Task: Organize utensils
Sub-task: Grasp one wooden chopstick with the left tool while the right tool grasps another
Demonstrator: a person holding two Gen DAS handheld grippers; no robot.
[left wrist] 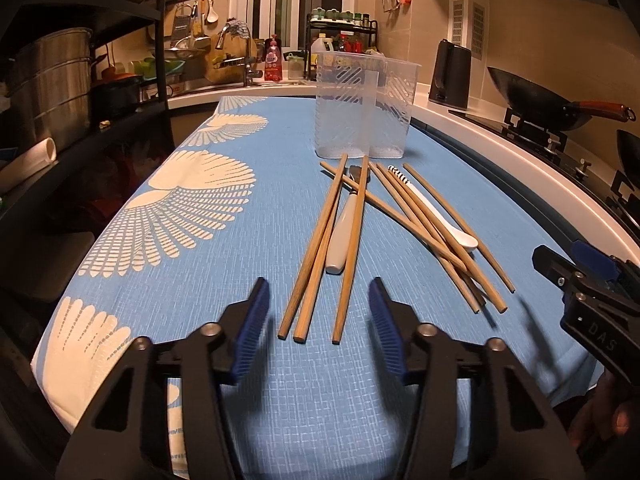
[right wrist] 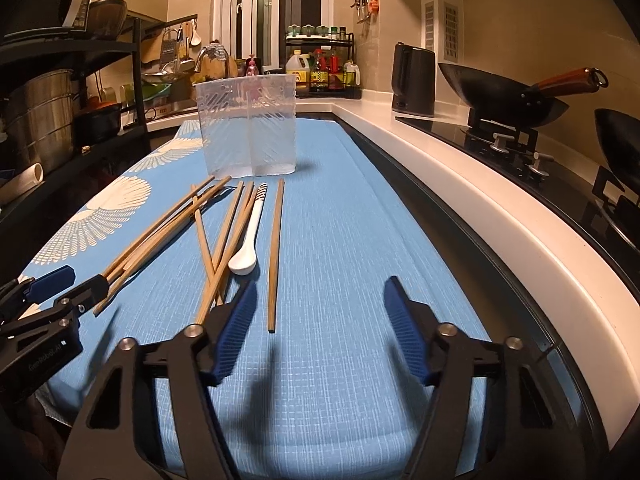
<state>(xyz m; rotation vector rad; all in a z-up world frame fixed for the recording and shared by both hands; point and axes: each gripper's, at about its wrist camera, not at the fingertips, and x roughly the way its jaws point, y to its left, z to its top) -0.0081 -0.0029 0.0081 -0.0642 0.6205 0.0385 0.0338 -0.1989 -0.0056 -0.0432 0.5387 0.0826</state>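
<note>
Both claws (left wrist: 319,328) (right wrist: 320,326) low, agape before chopsticks (left wrist: 316,248).

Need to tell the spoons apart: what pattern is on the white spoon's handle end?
Dark and white stripes on the spoon handle's tip, nearest the clear holder; right wrist view shows it best.

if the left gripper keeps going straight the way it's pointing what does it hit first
Probably the near ends of the wooden chopsticks lying just ahead of the left gripper, though depth is hard to judge.

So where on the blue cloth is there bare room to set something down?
Free: the strip between the lone chopstick and the white counter edge, and the fan-patterned side. Crowded: the chopsticks and spoon before the clear holder.
</note>
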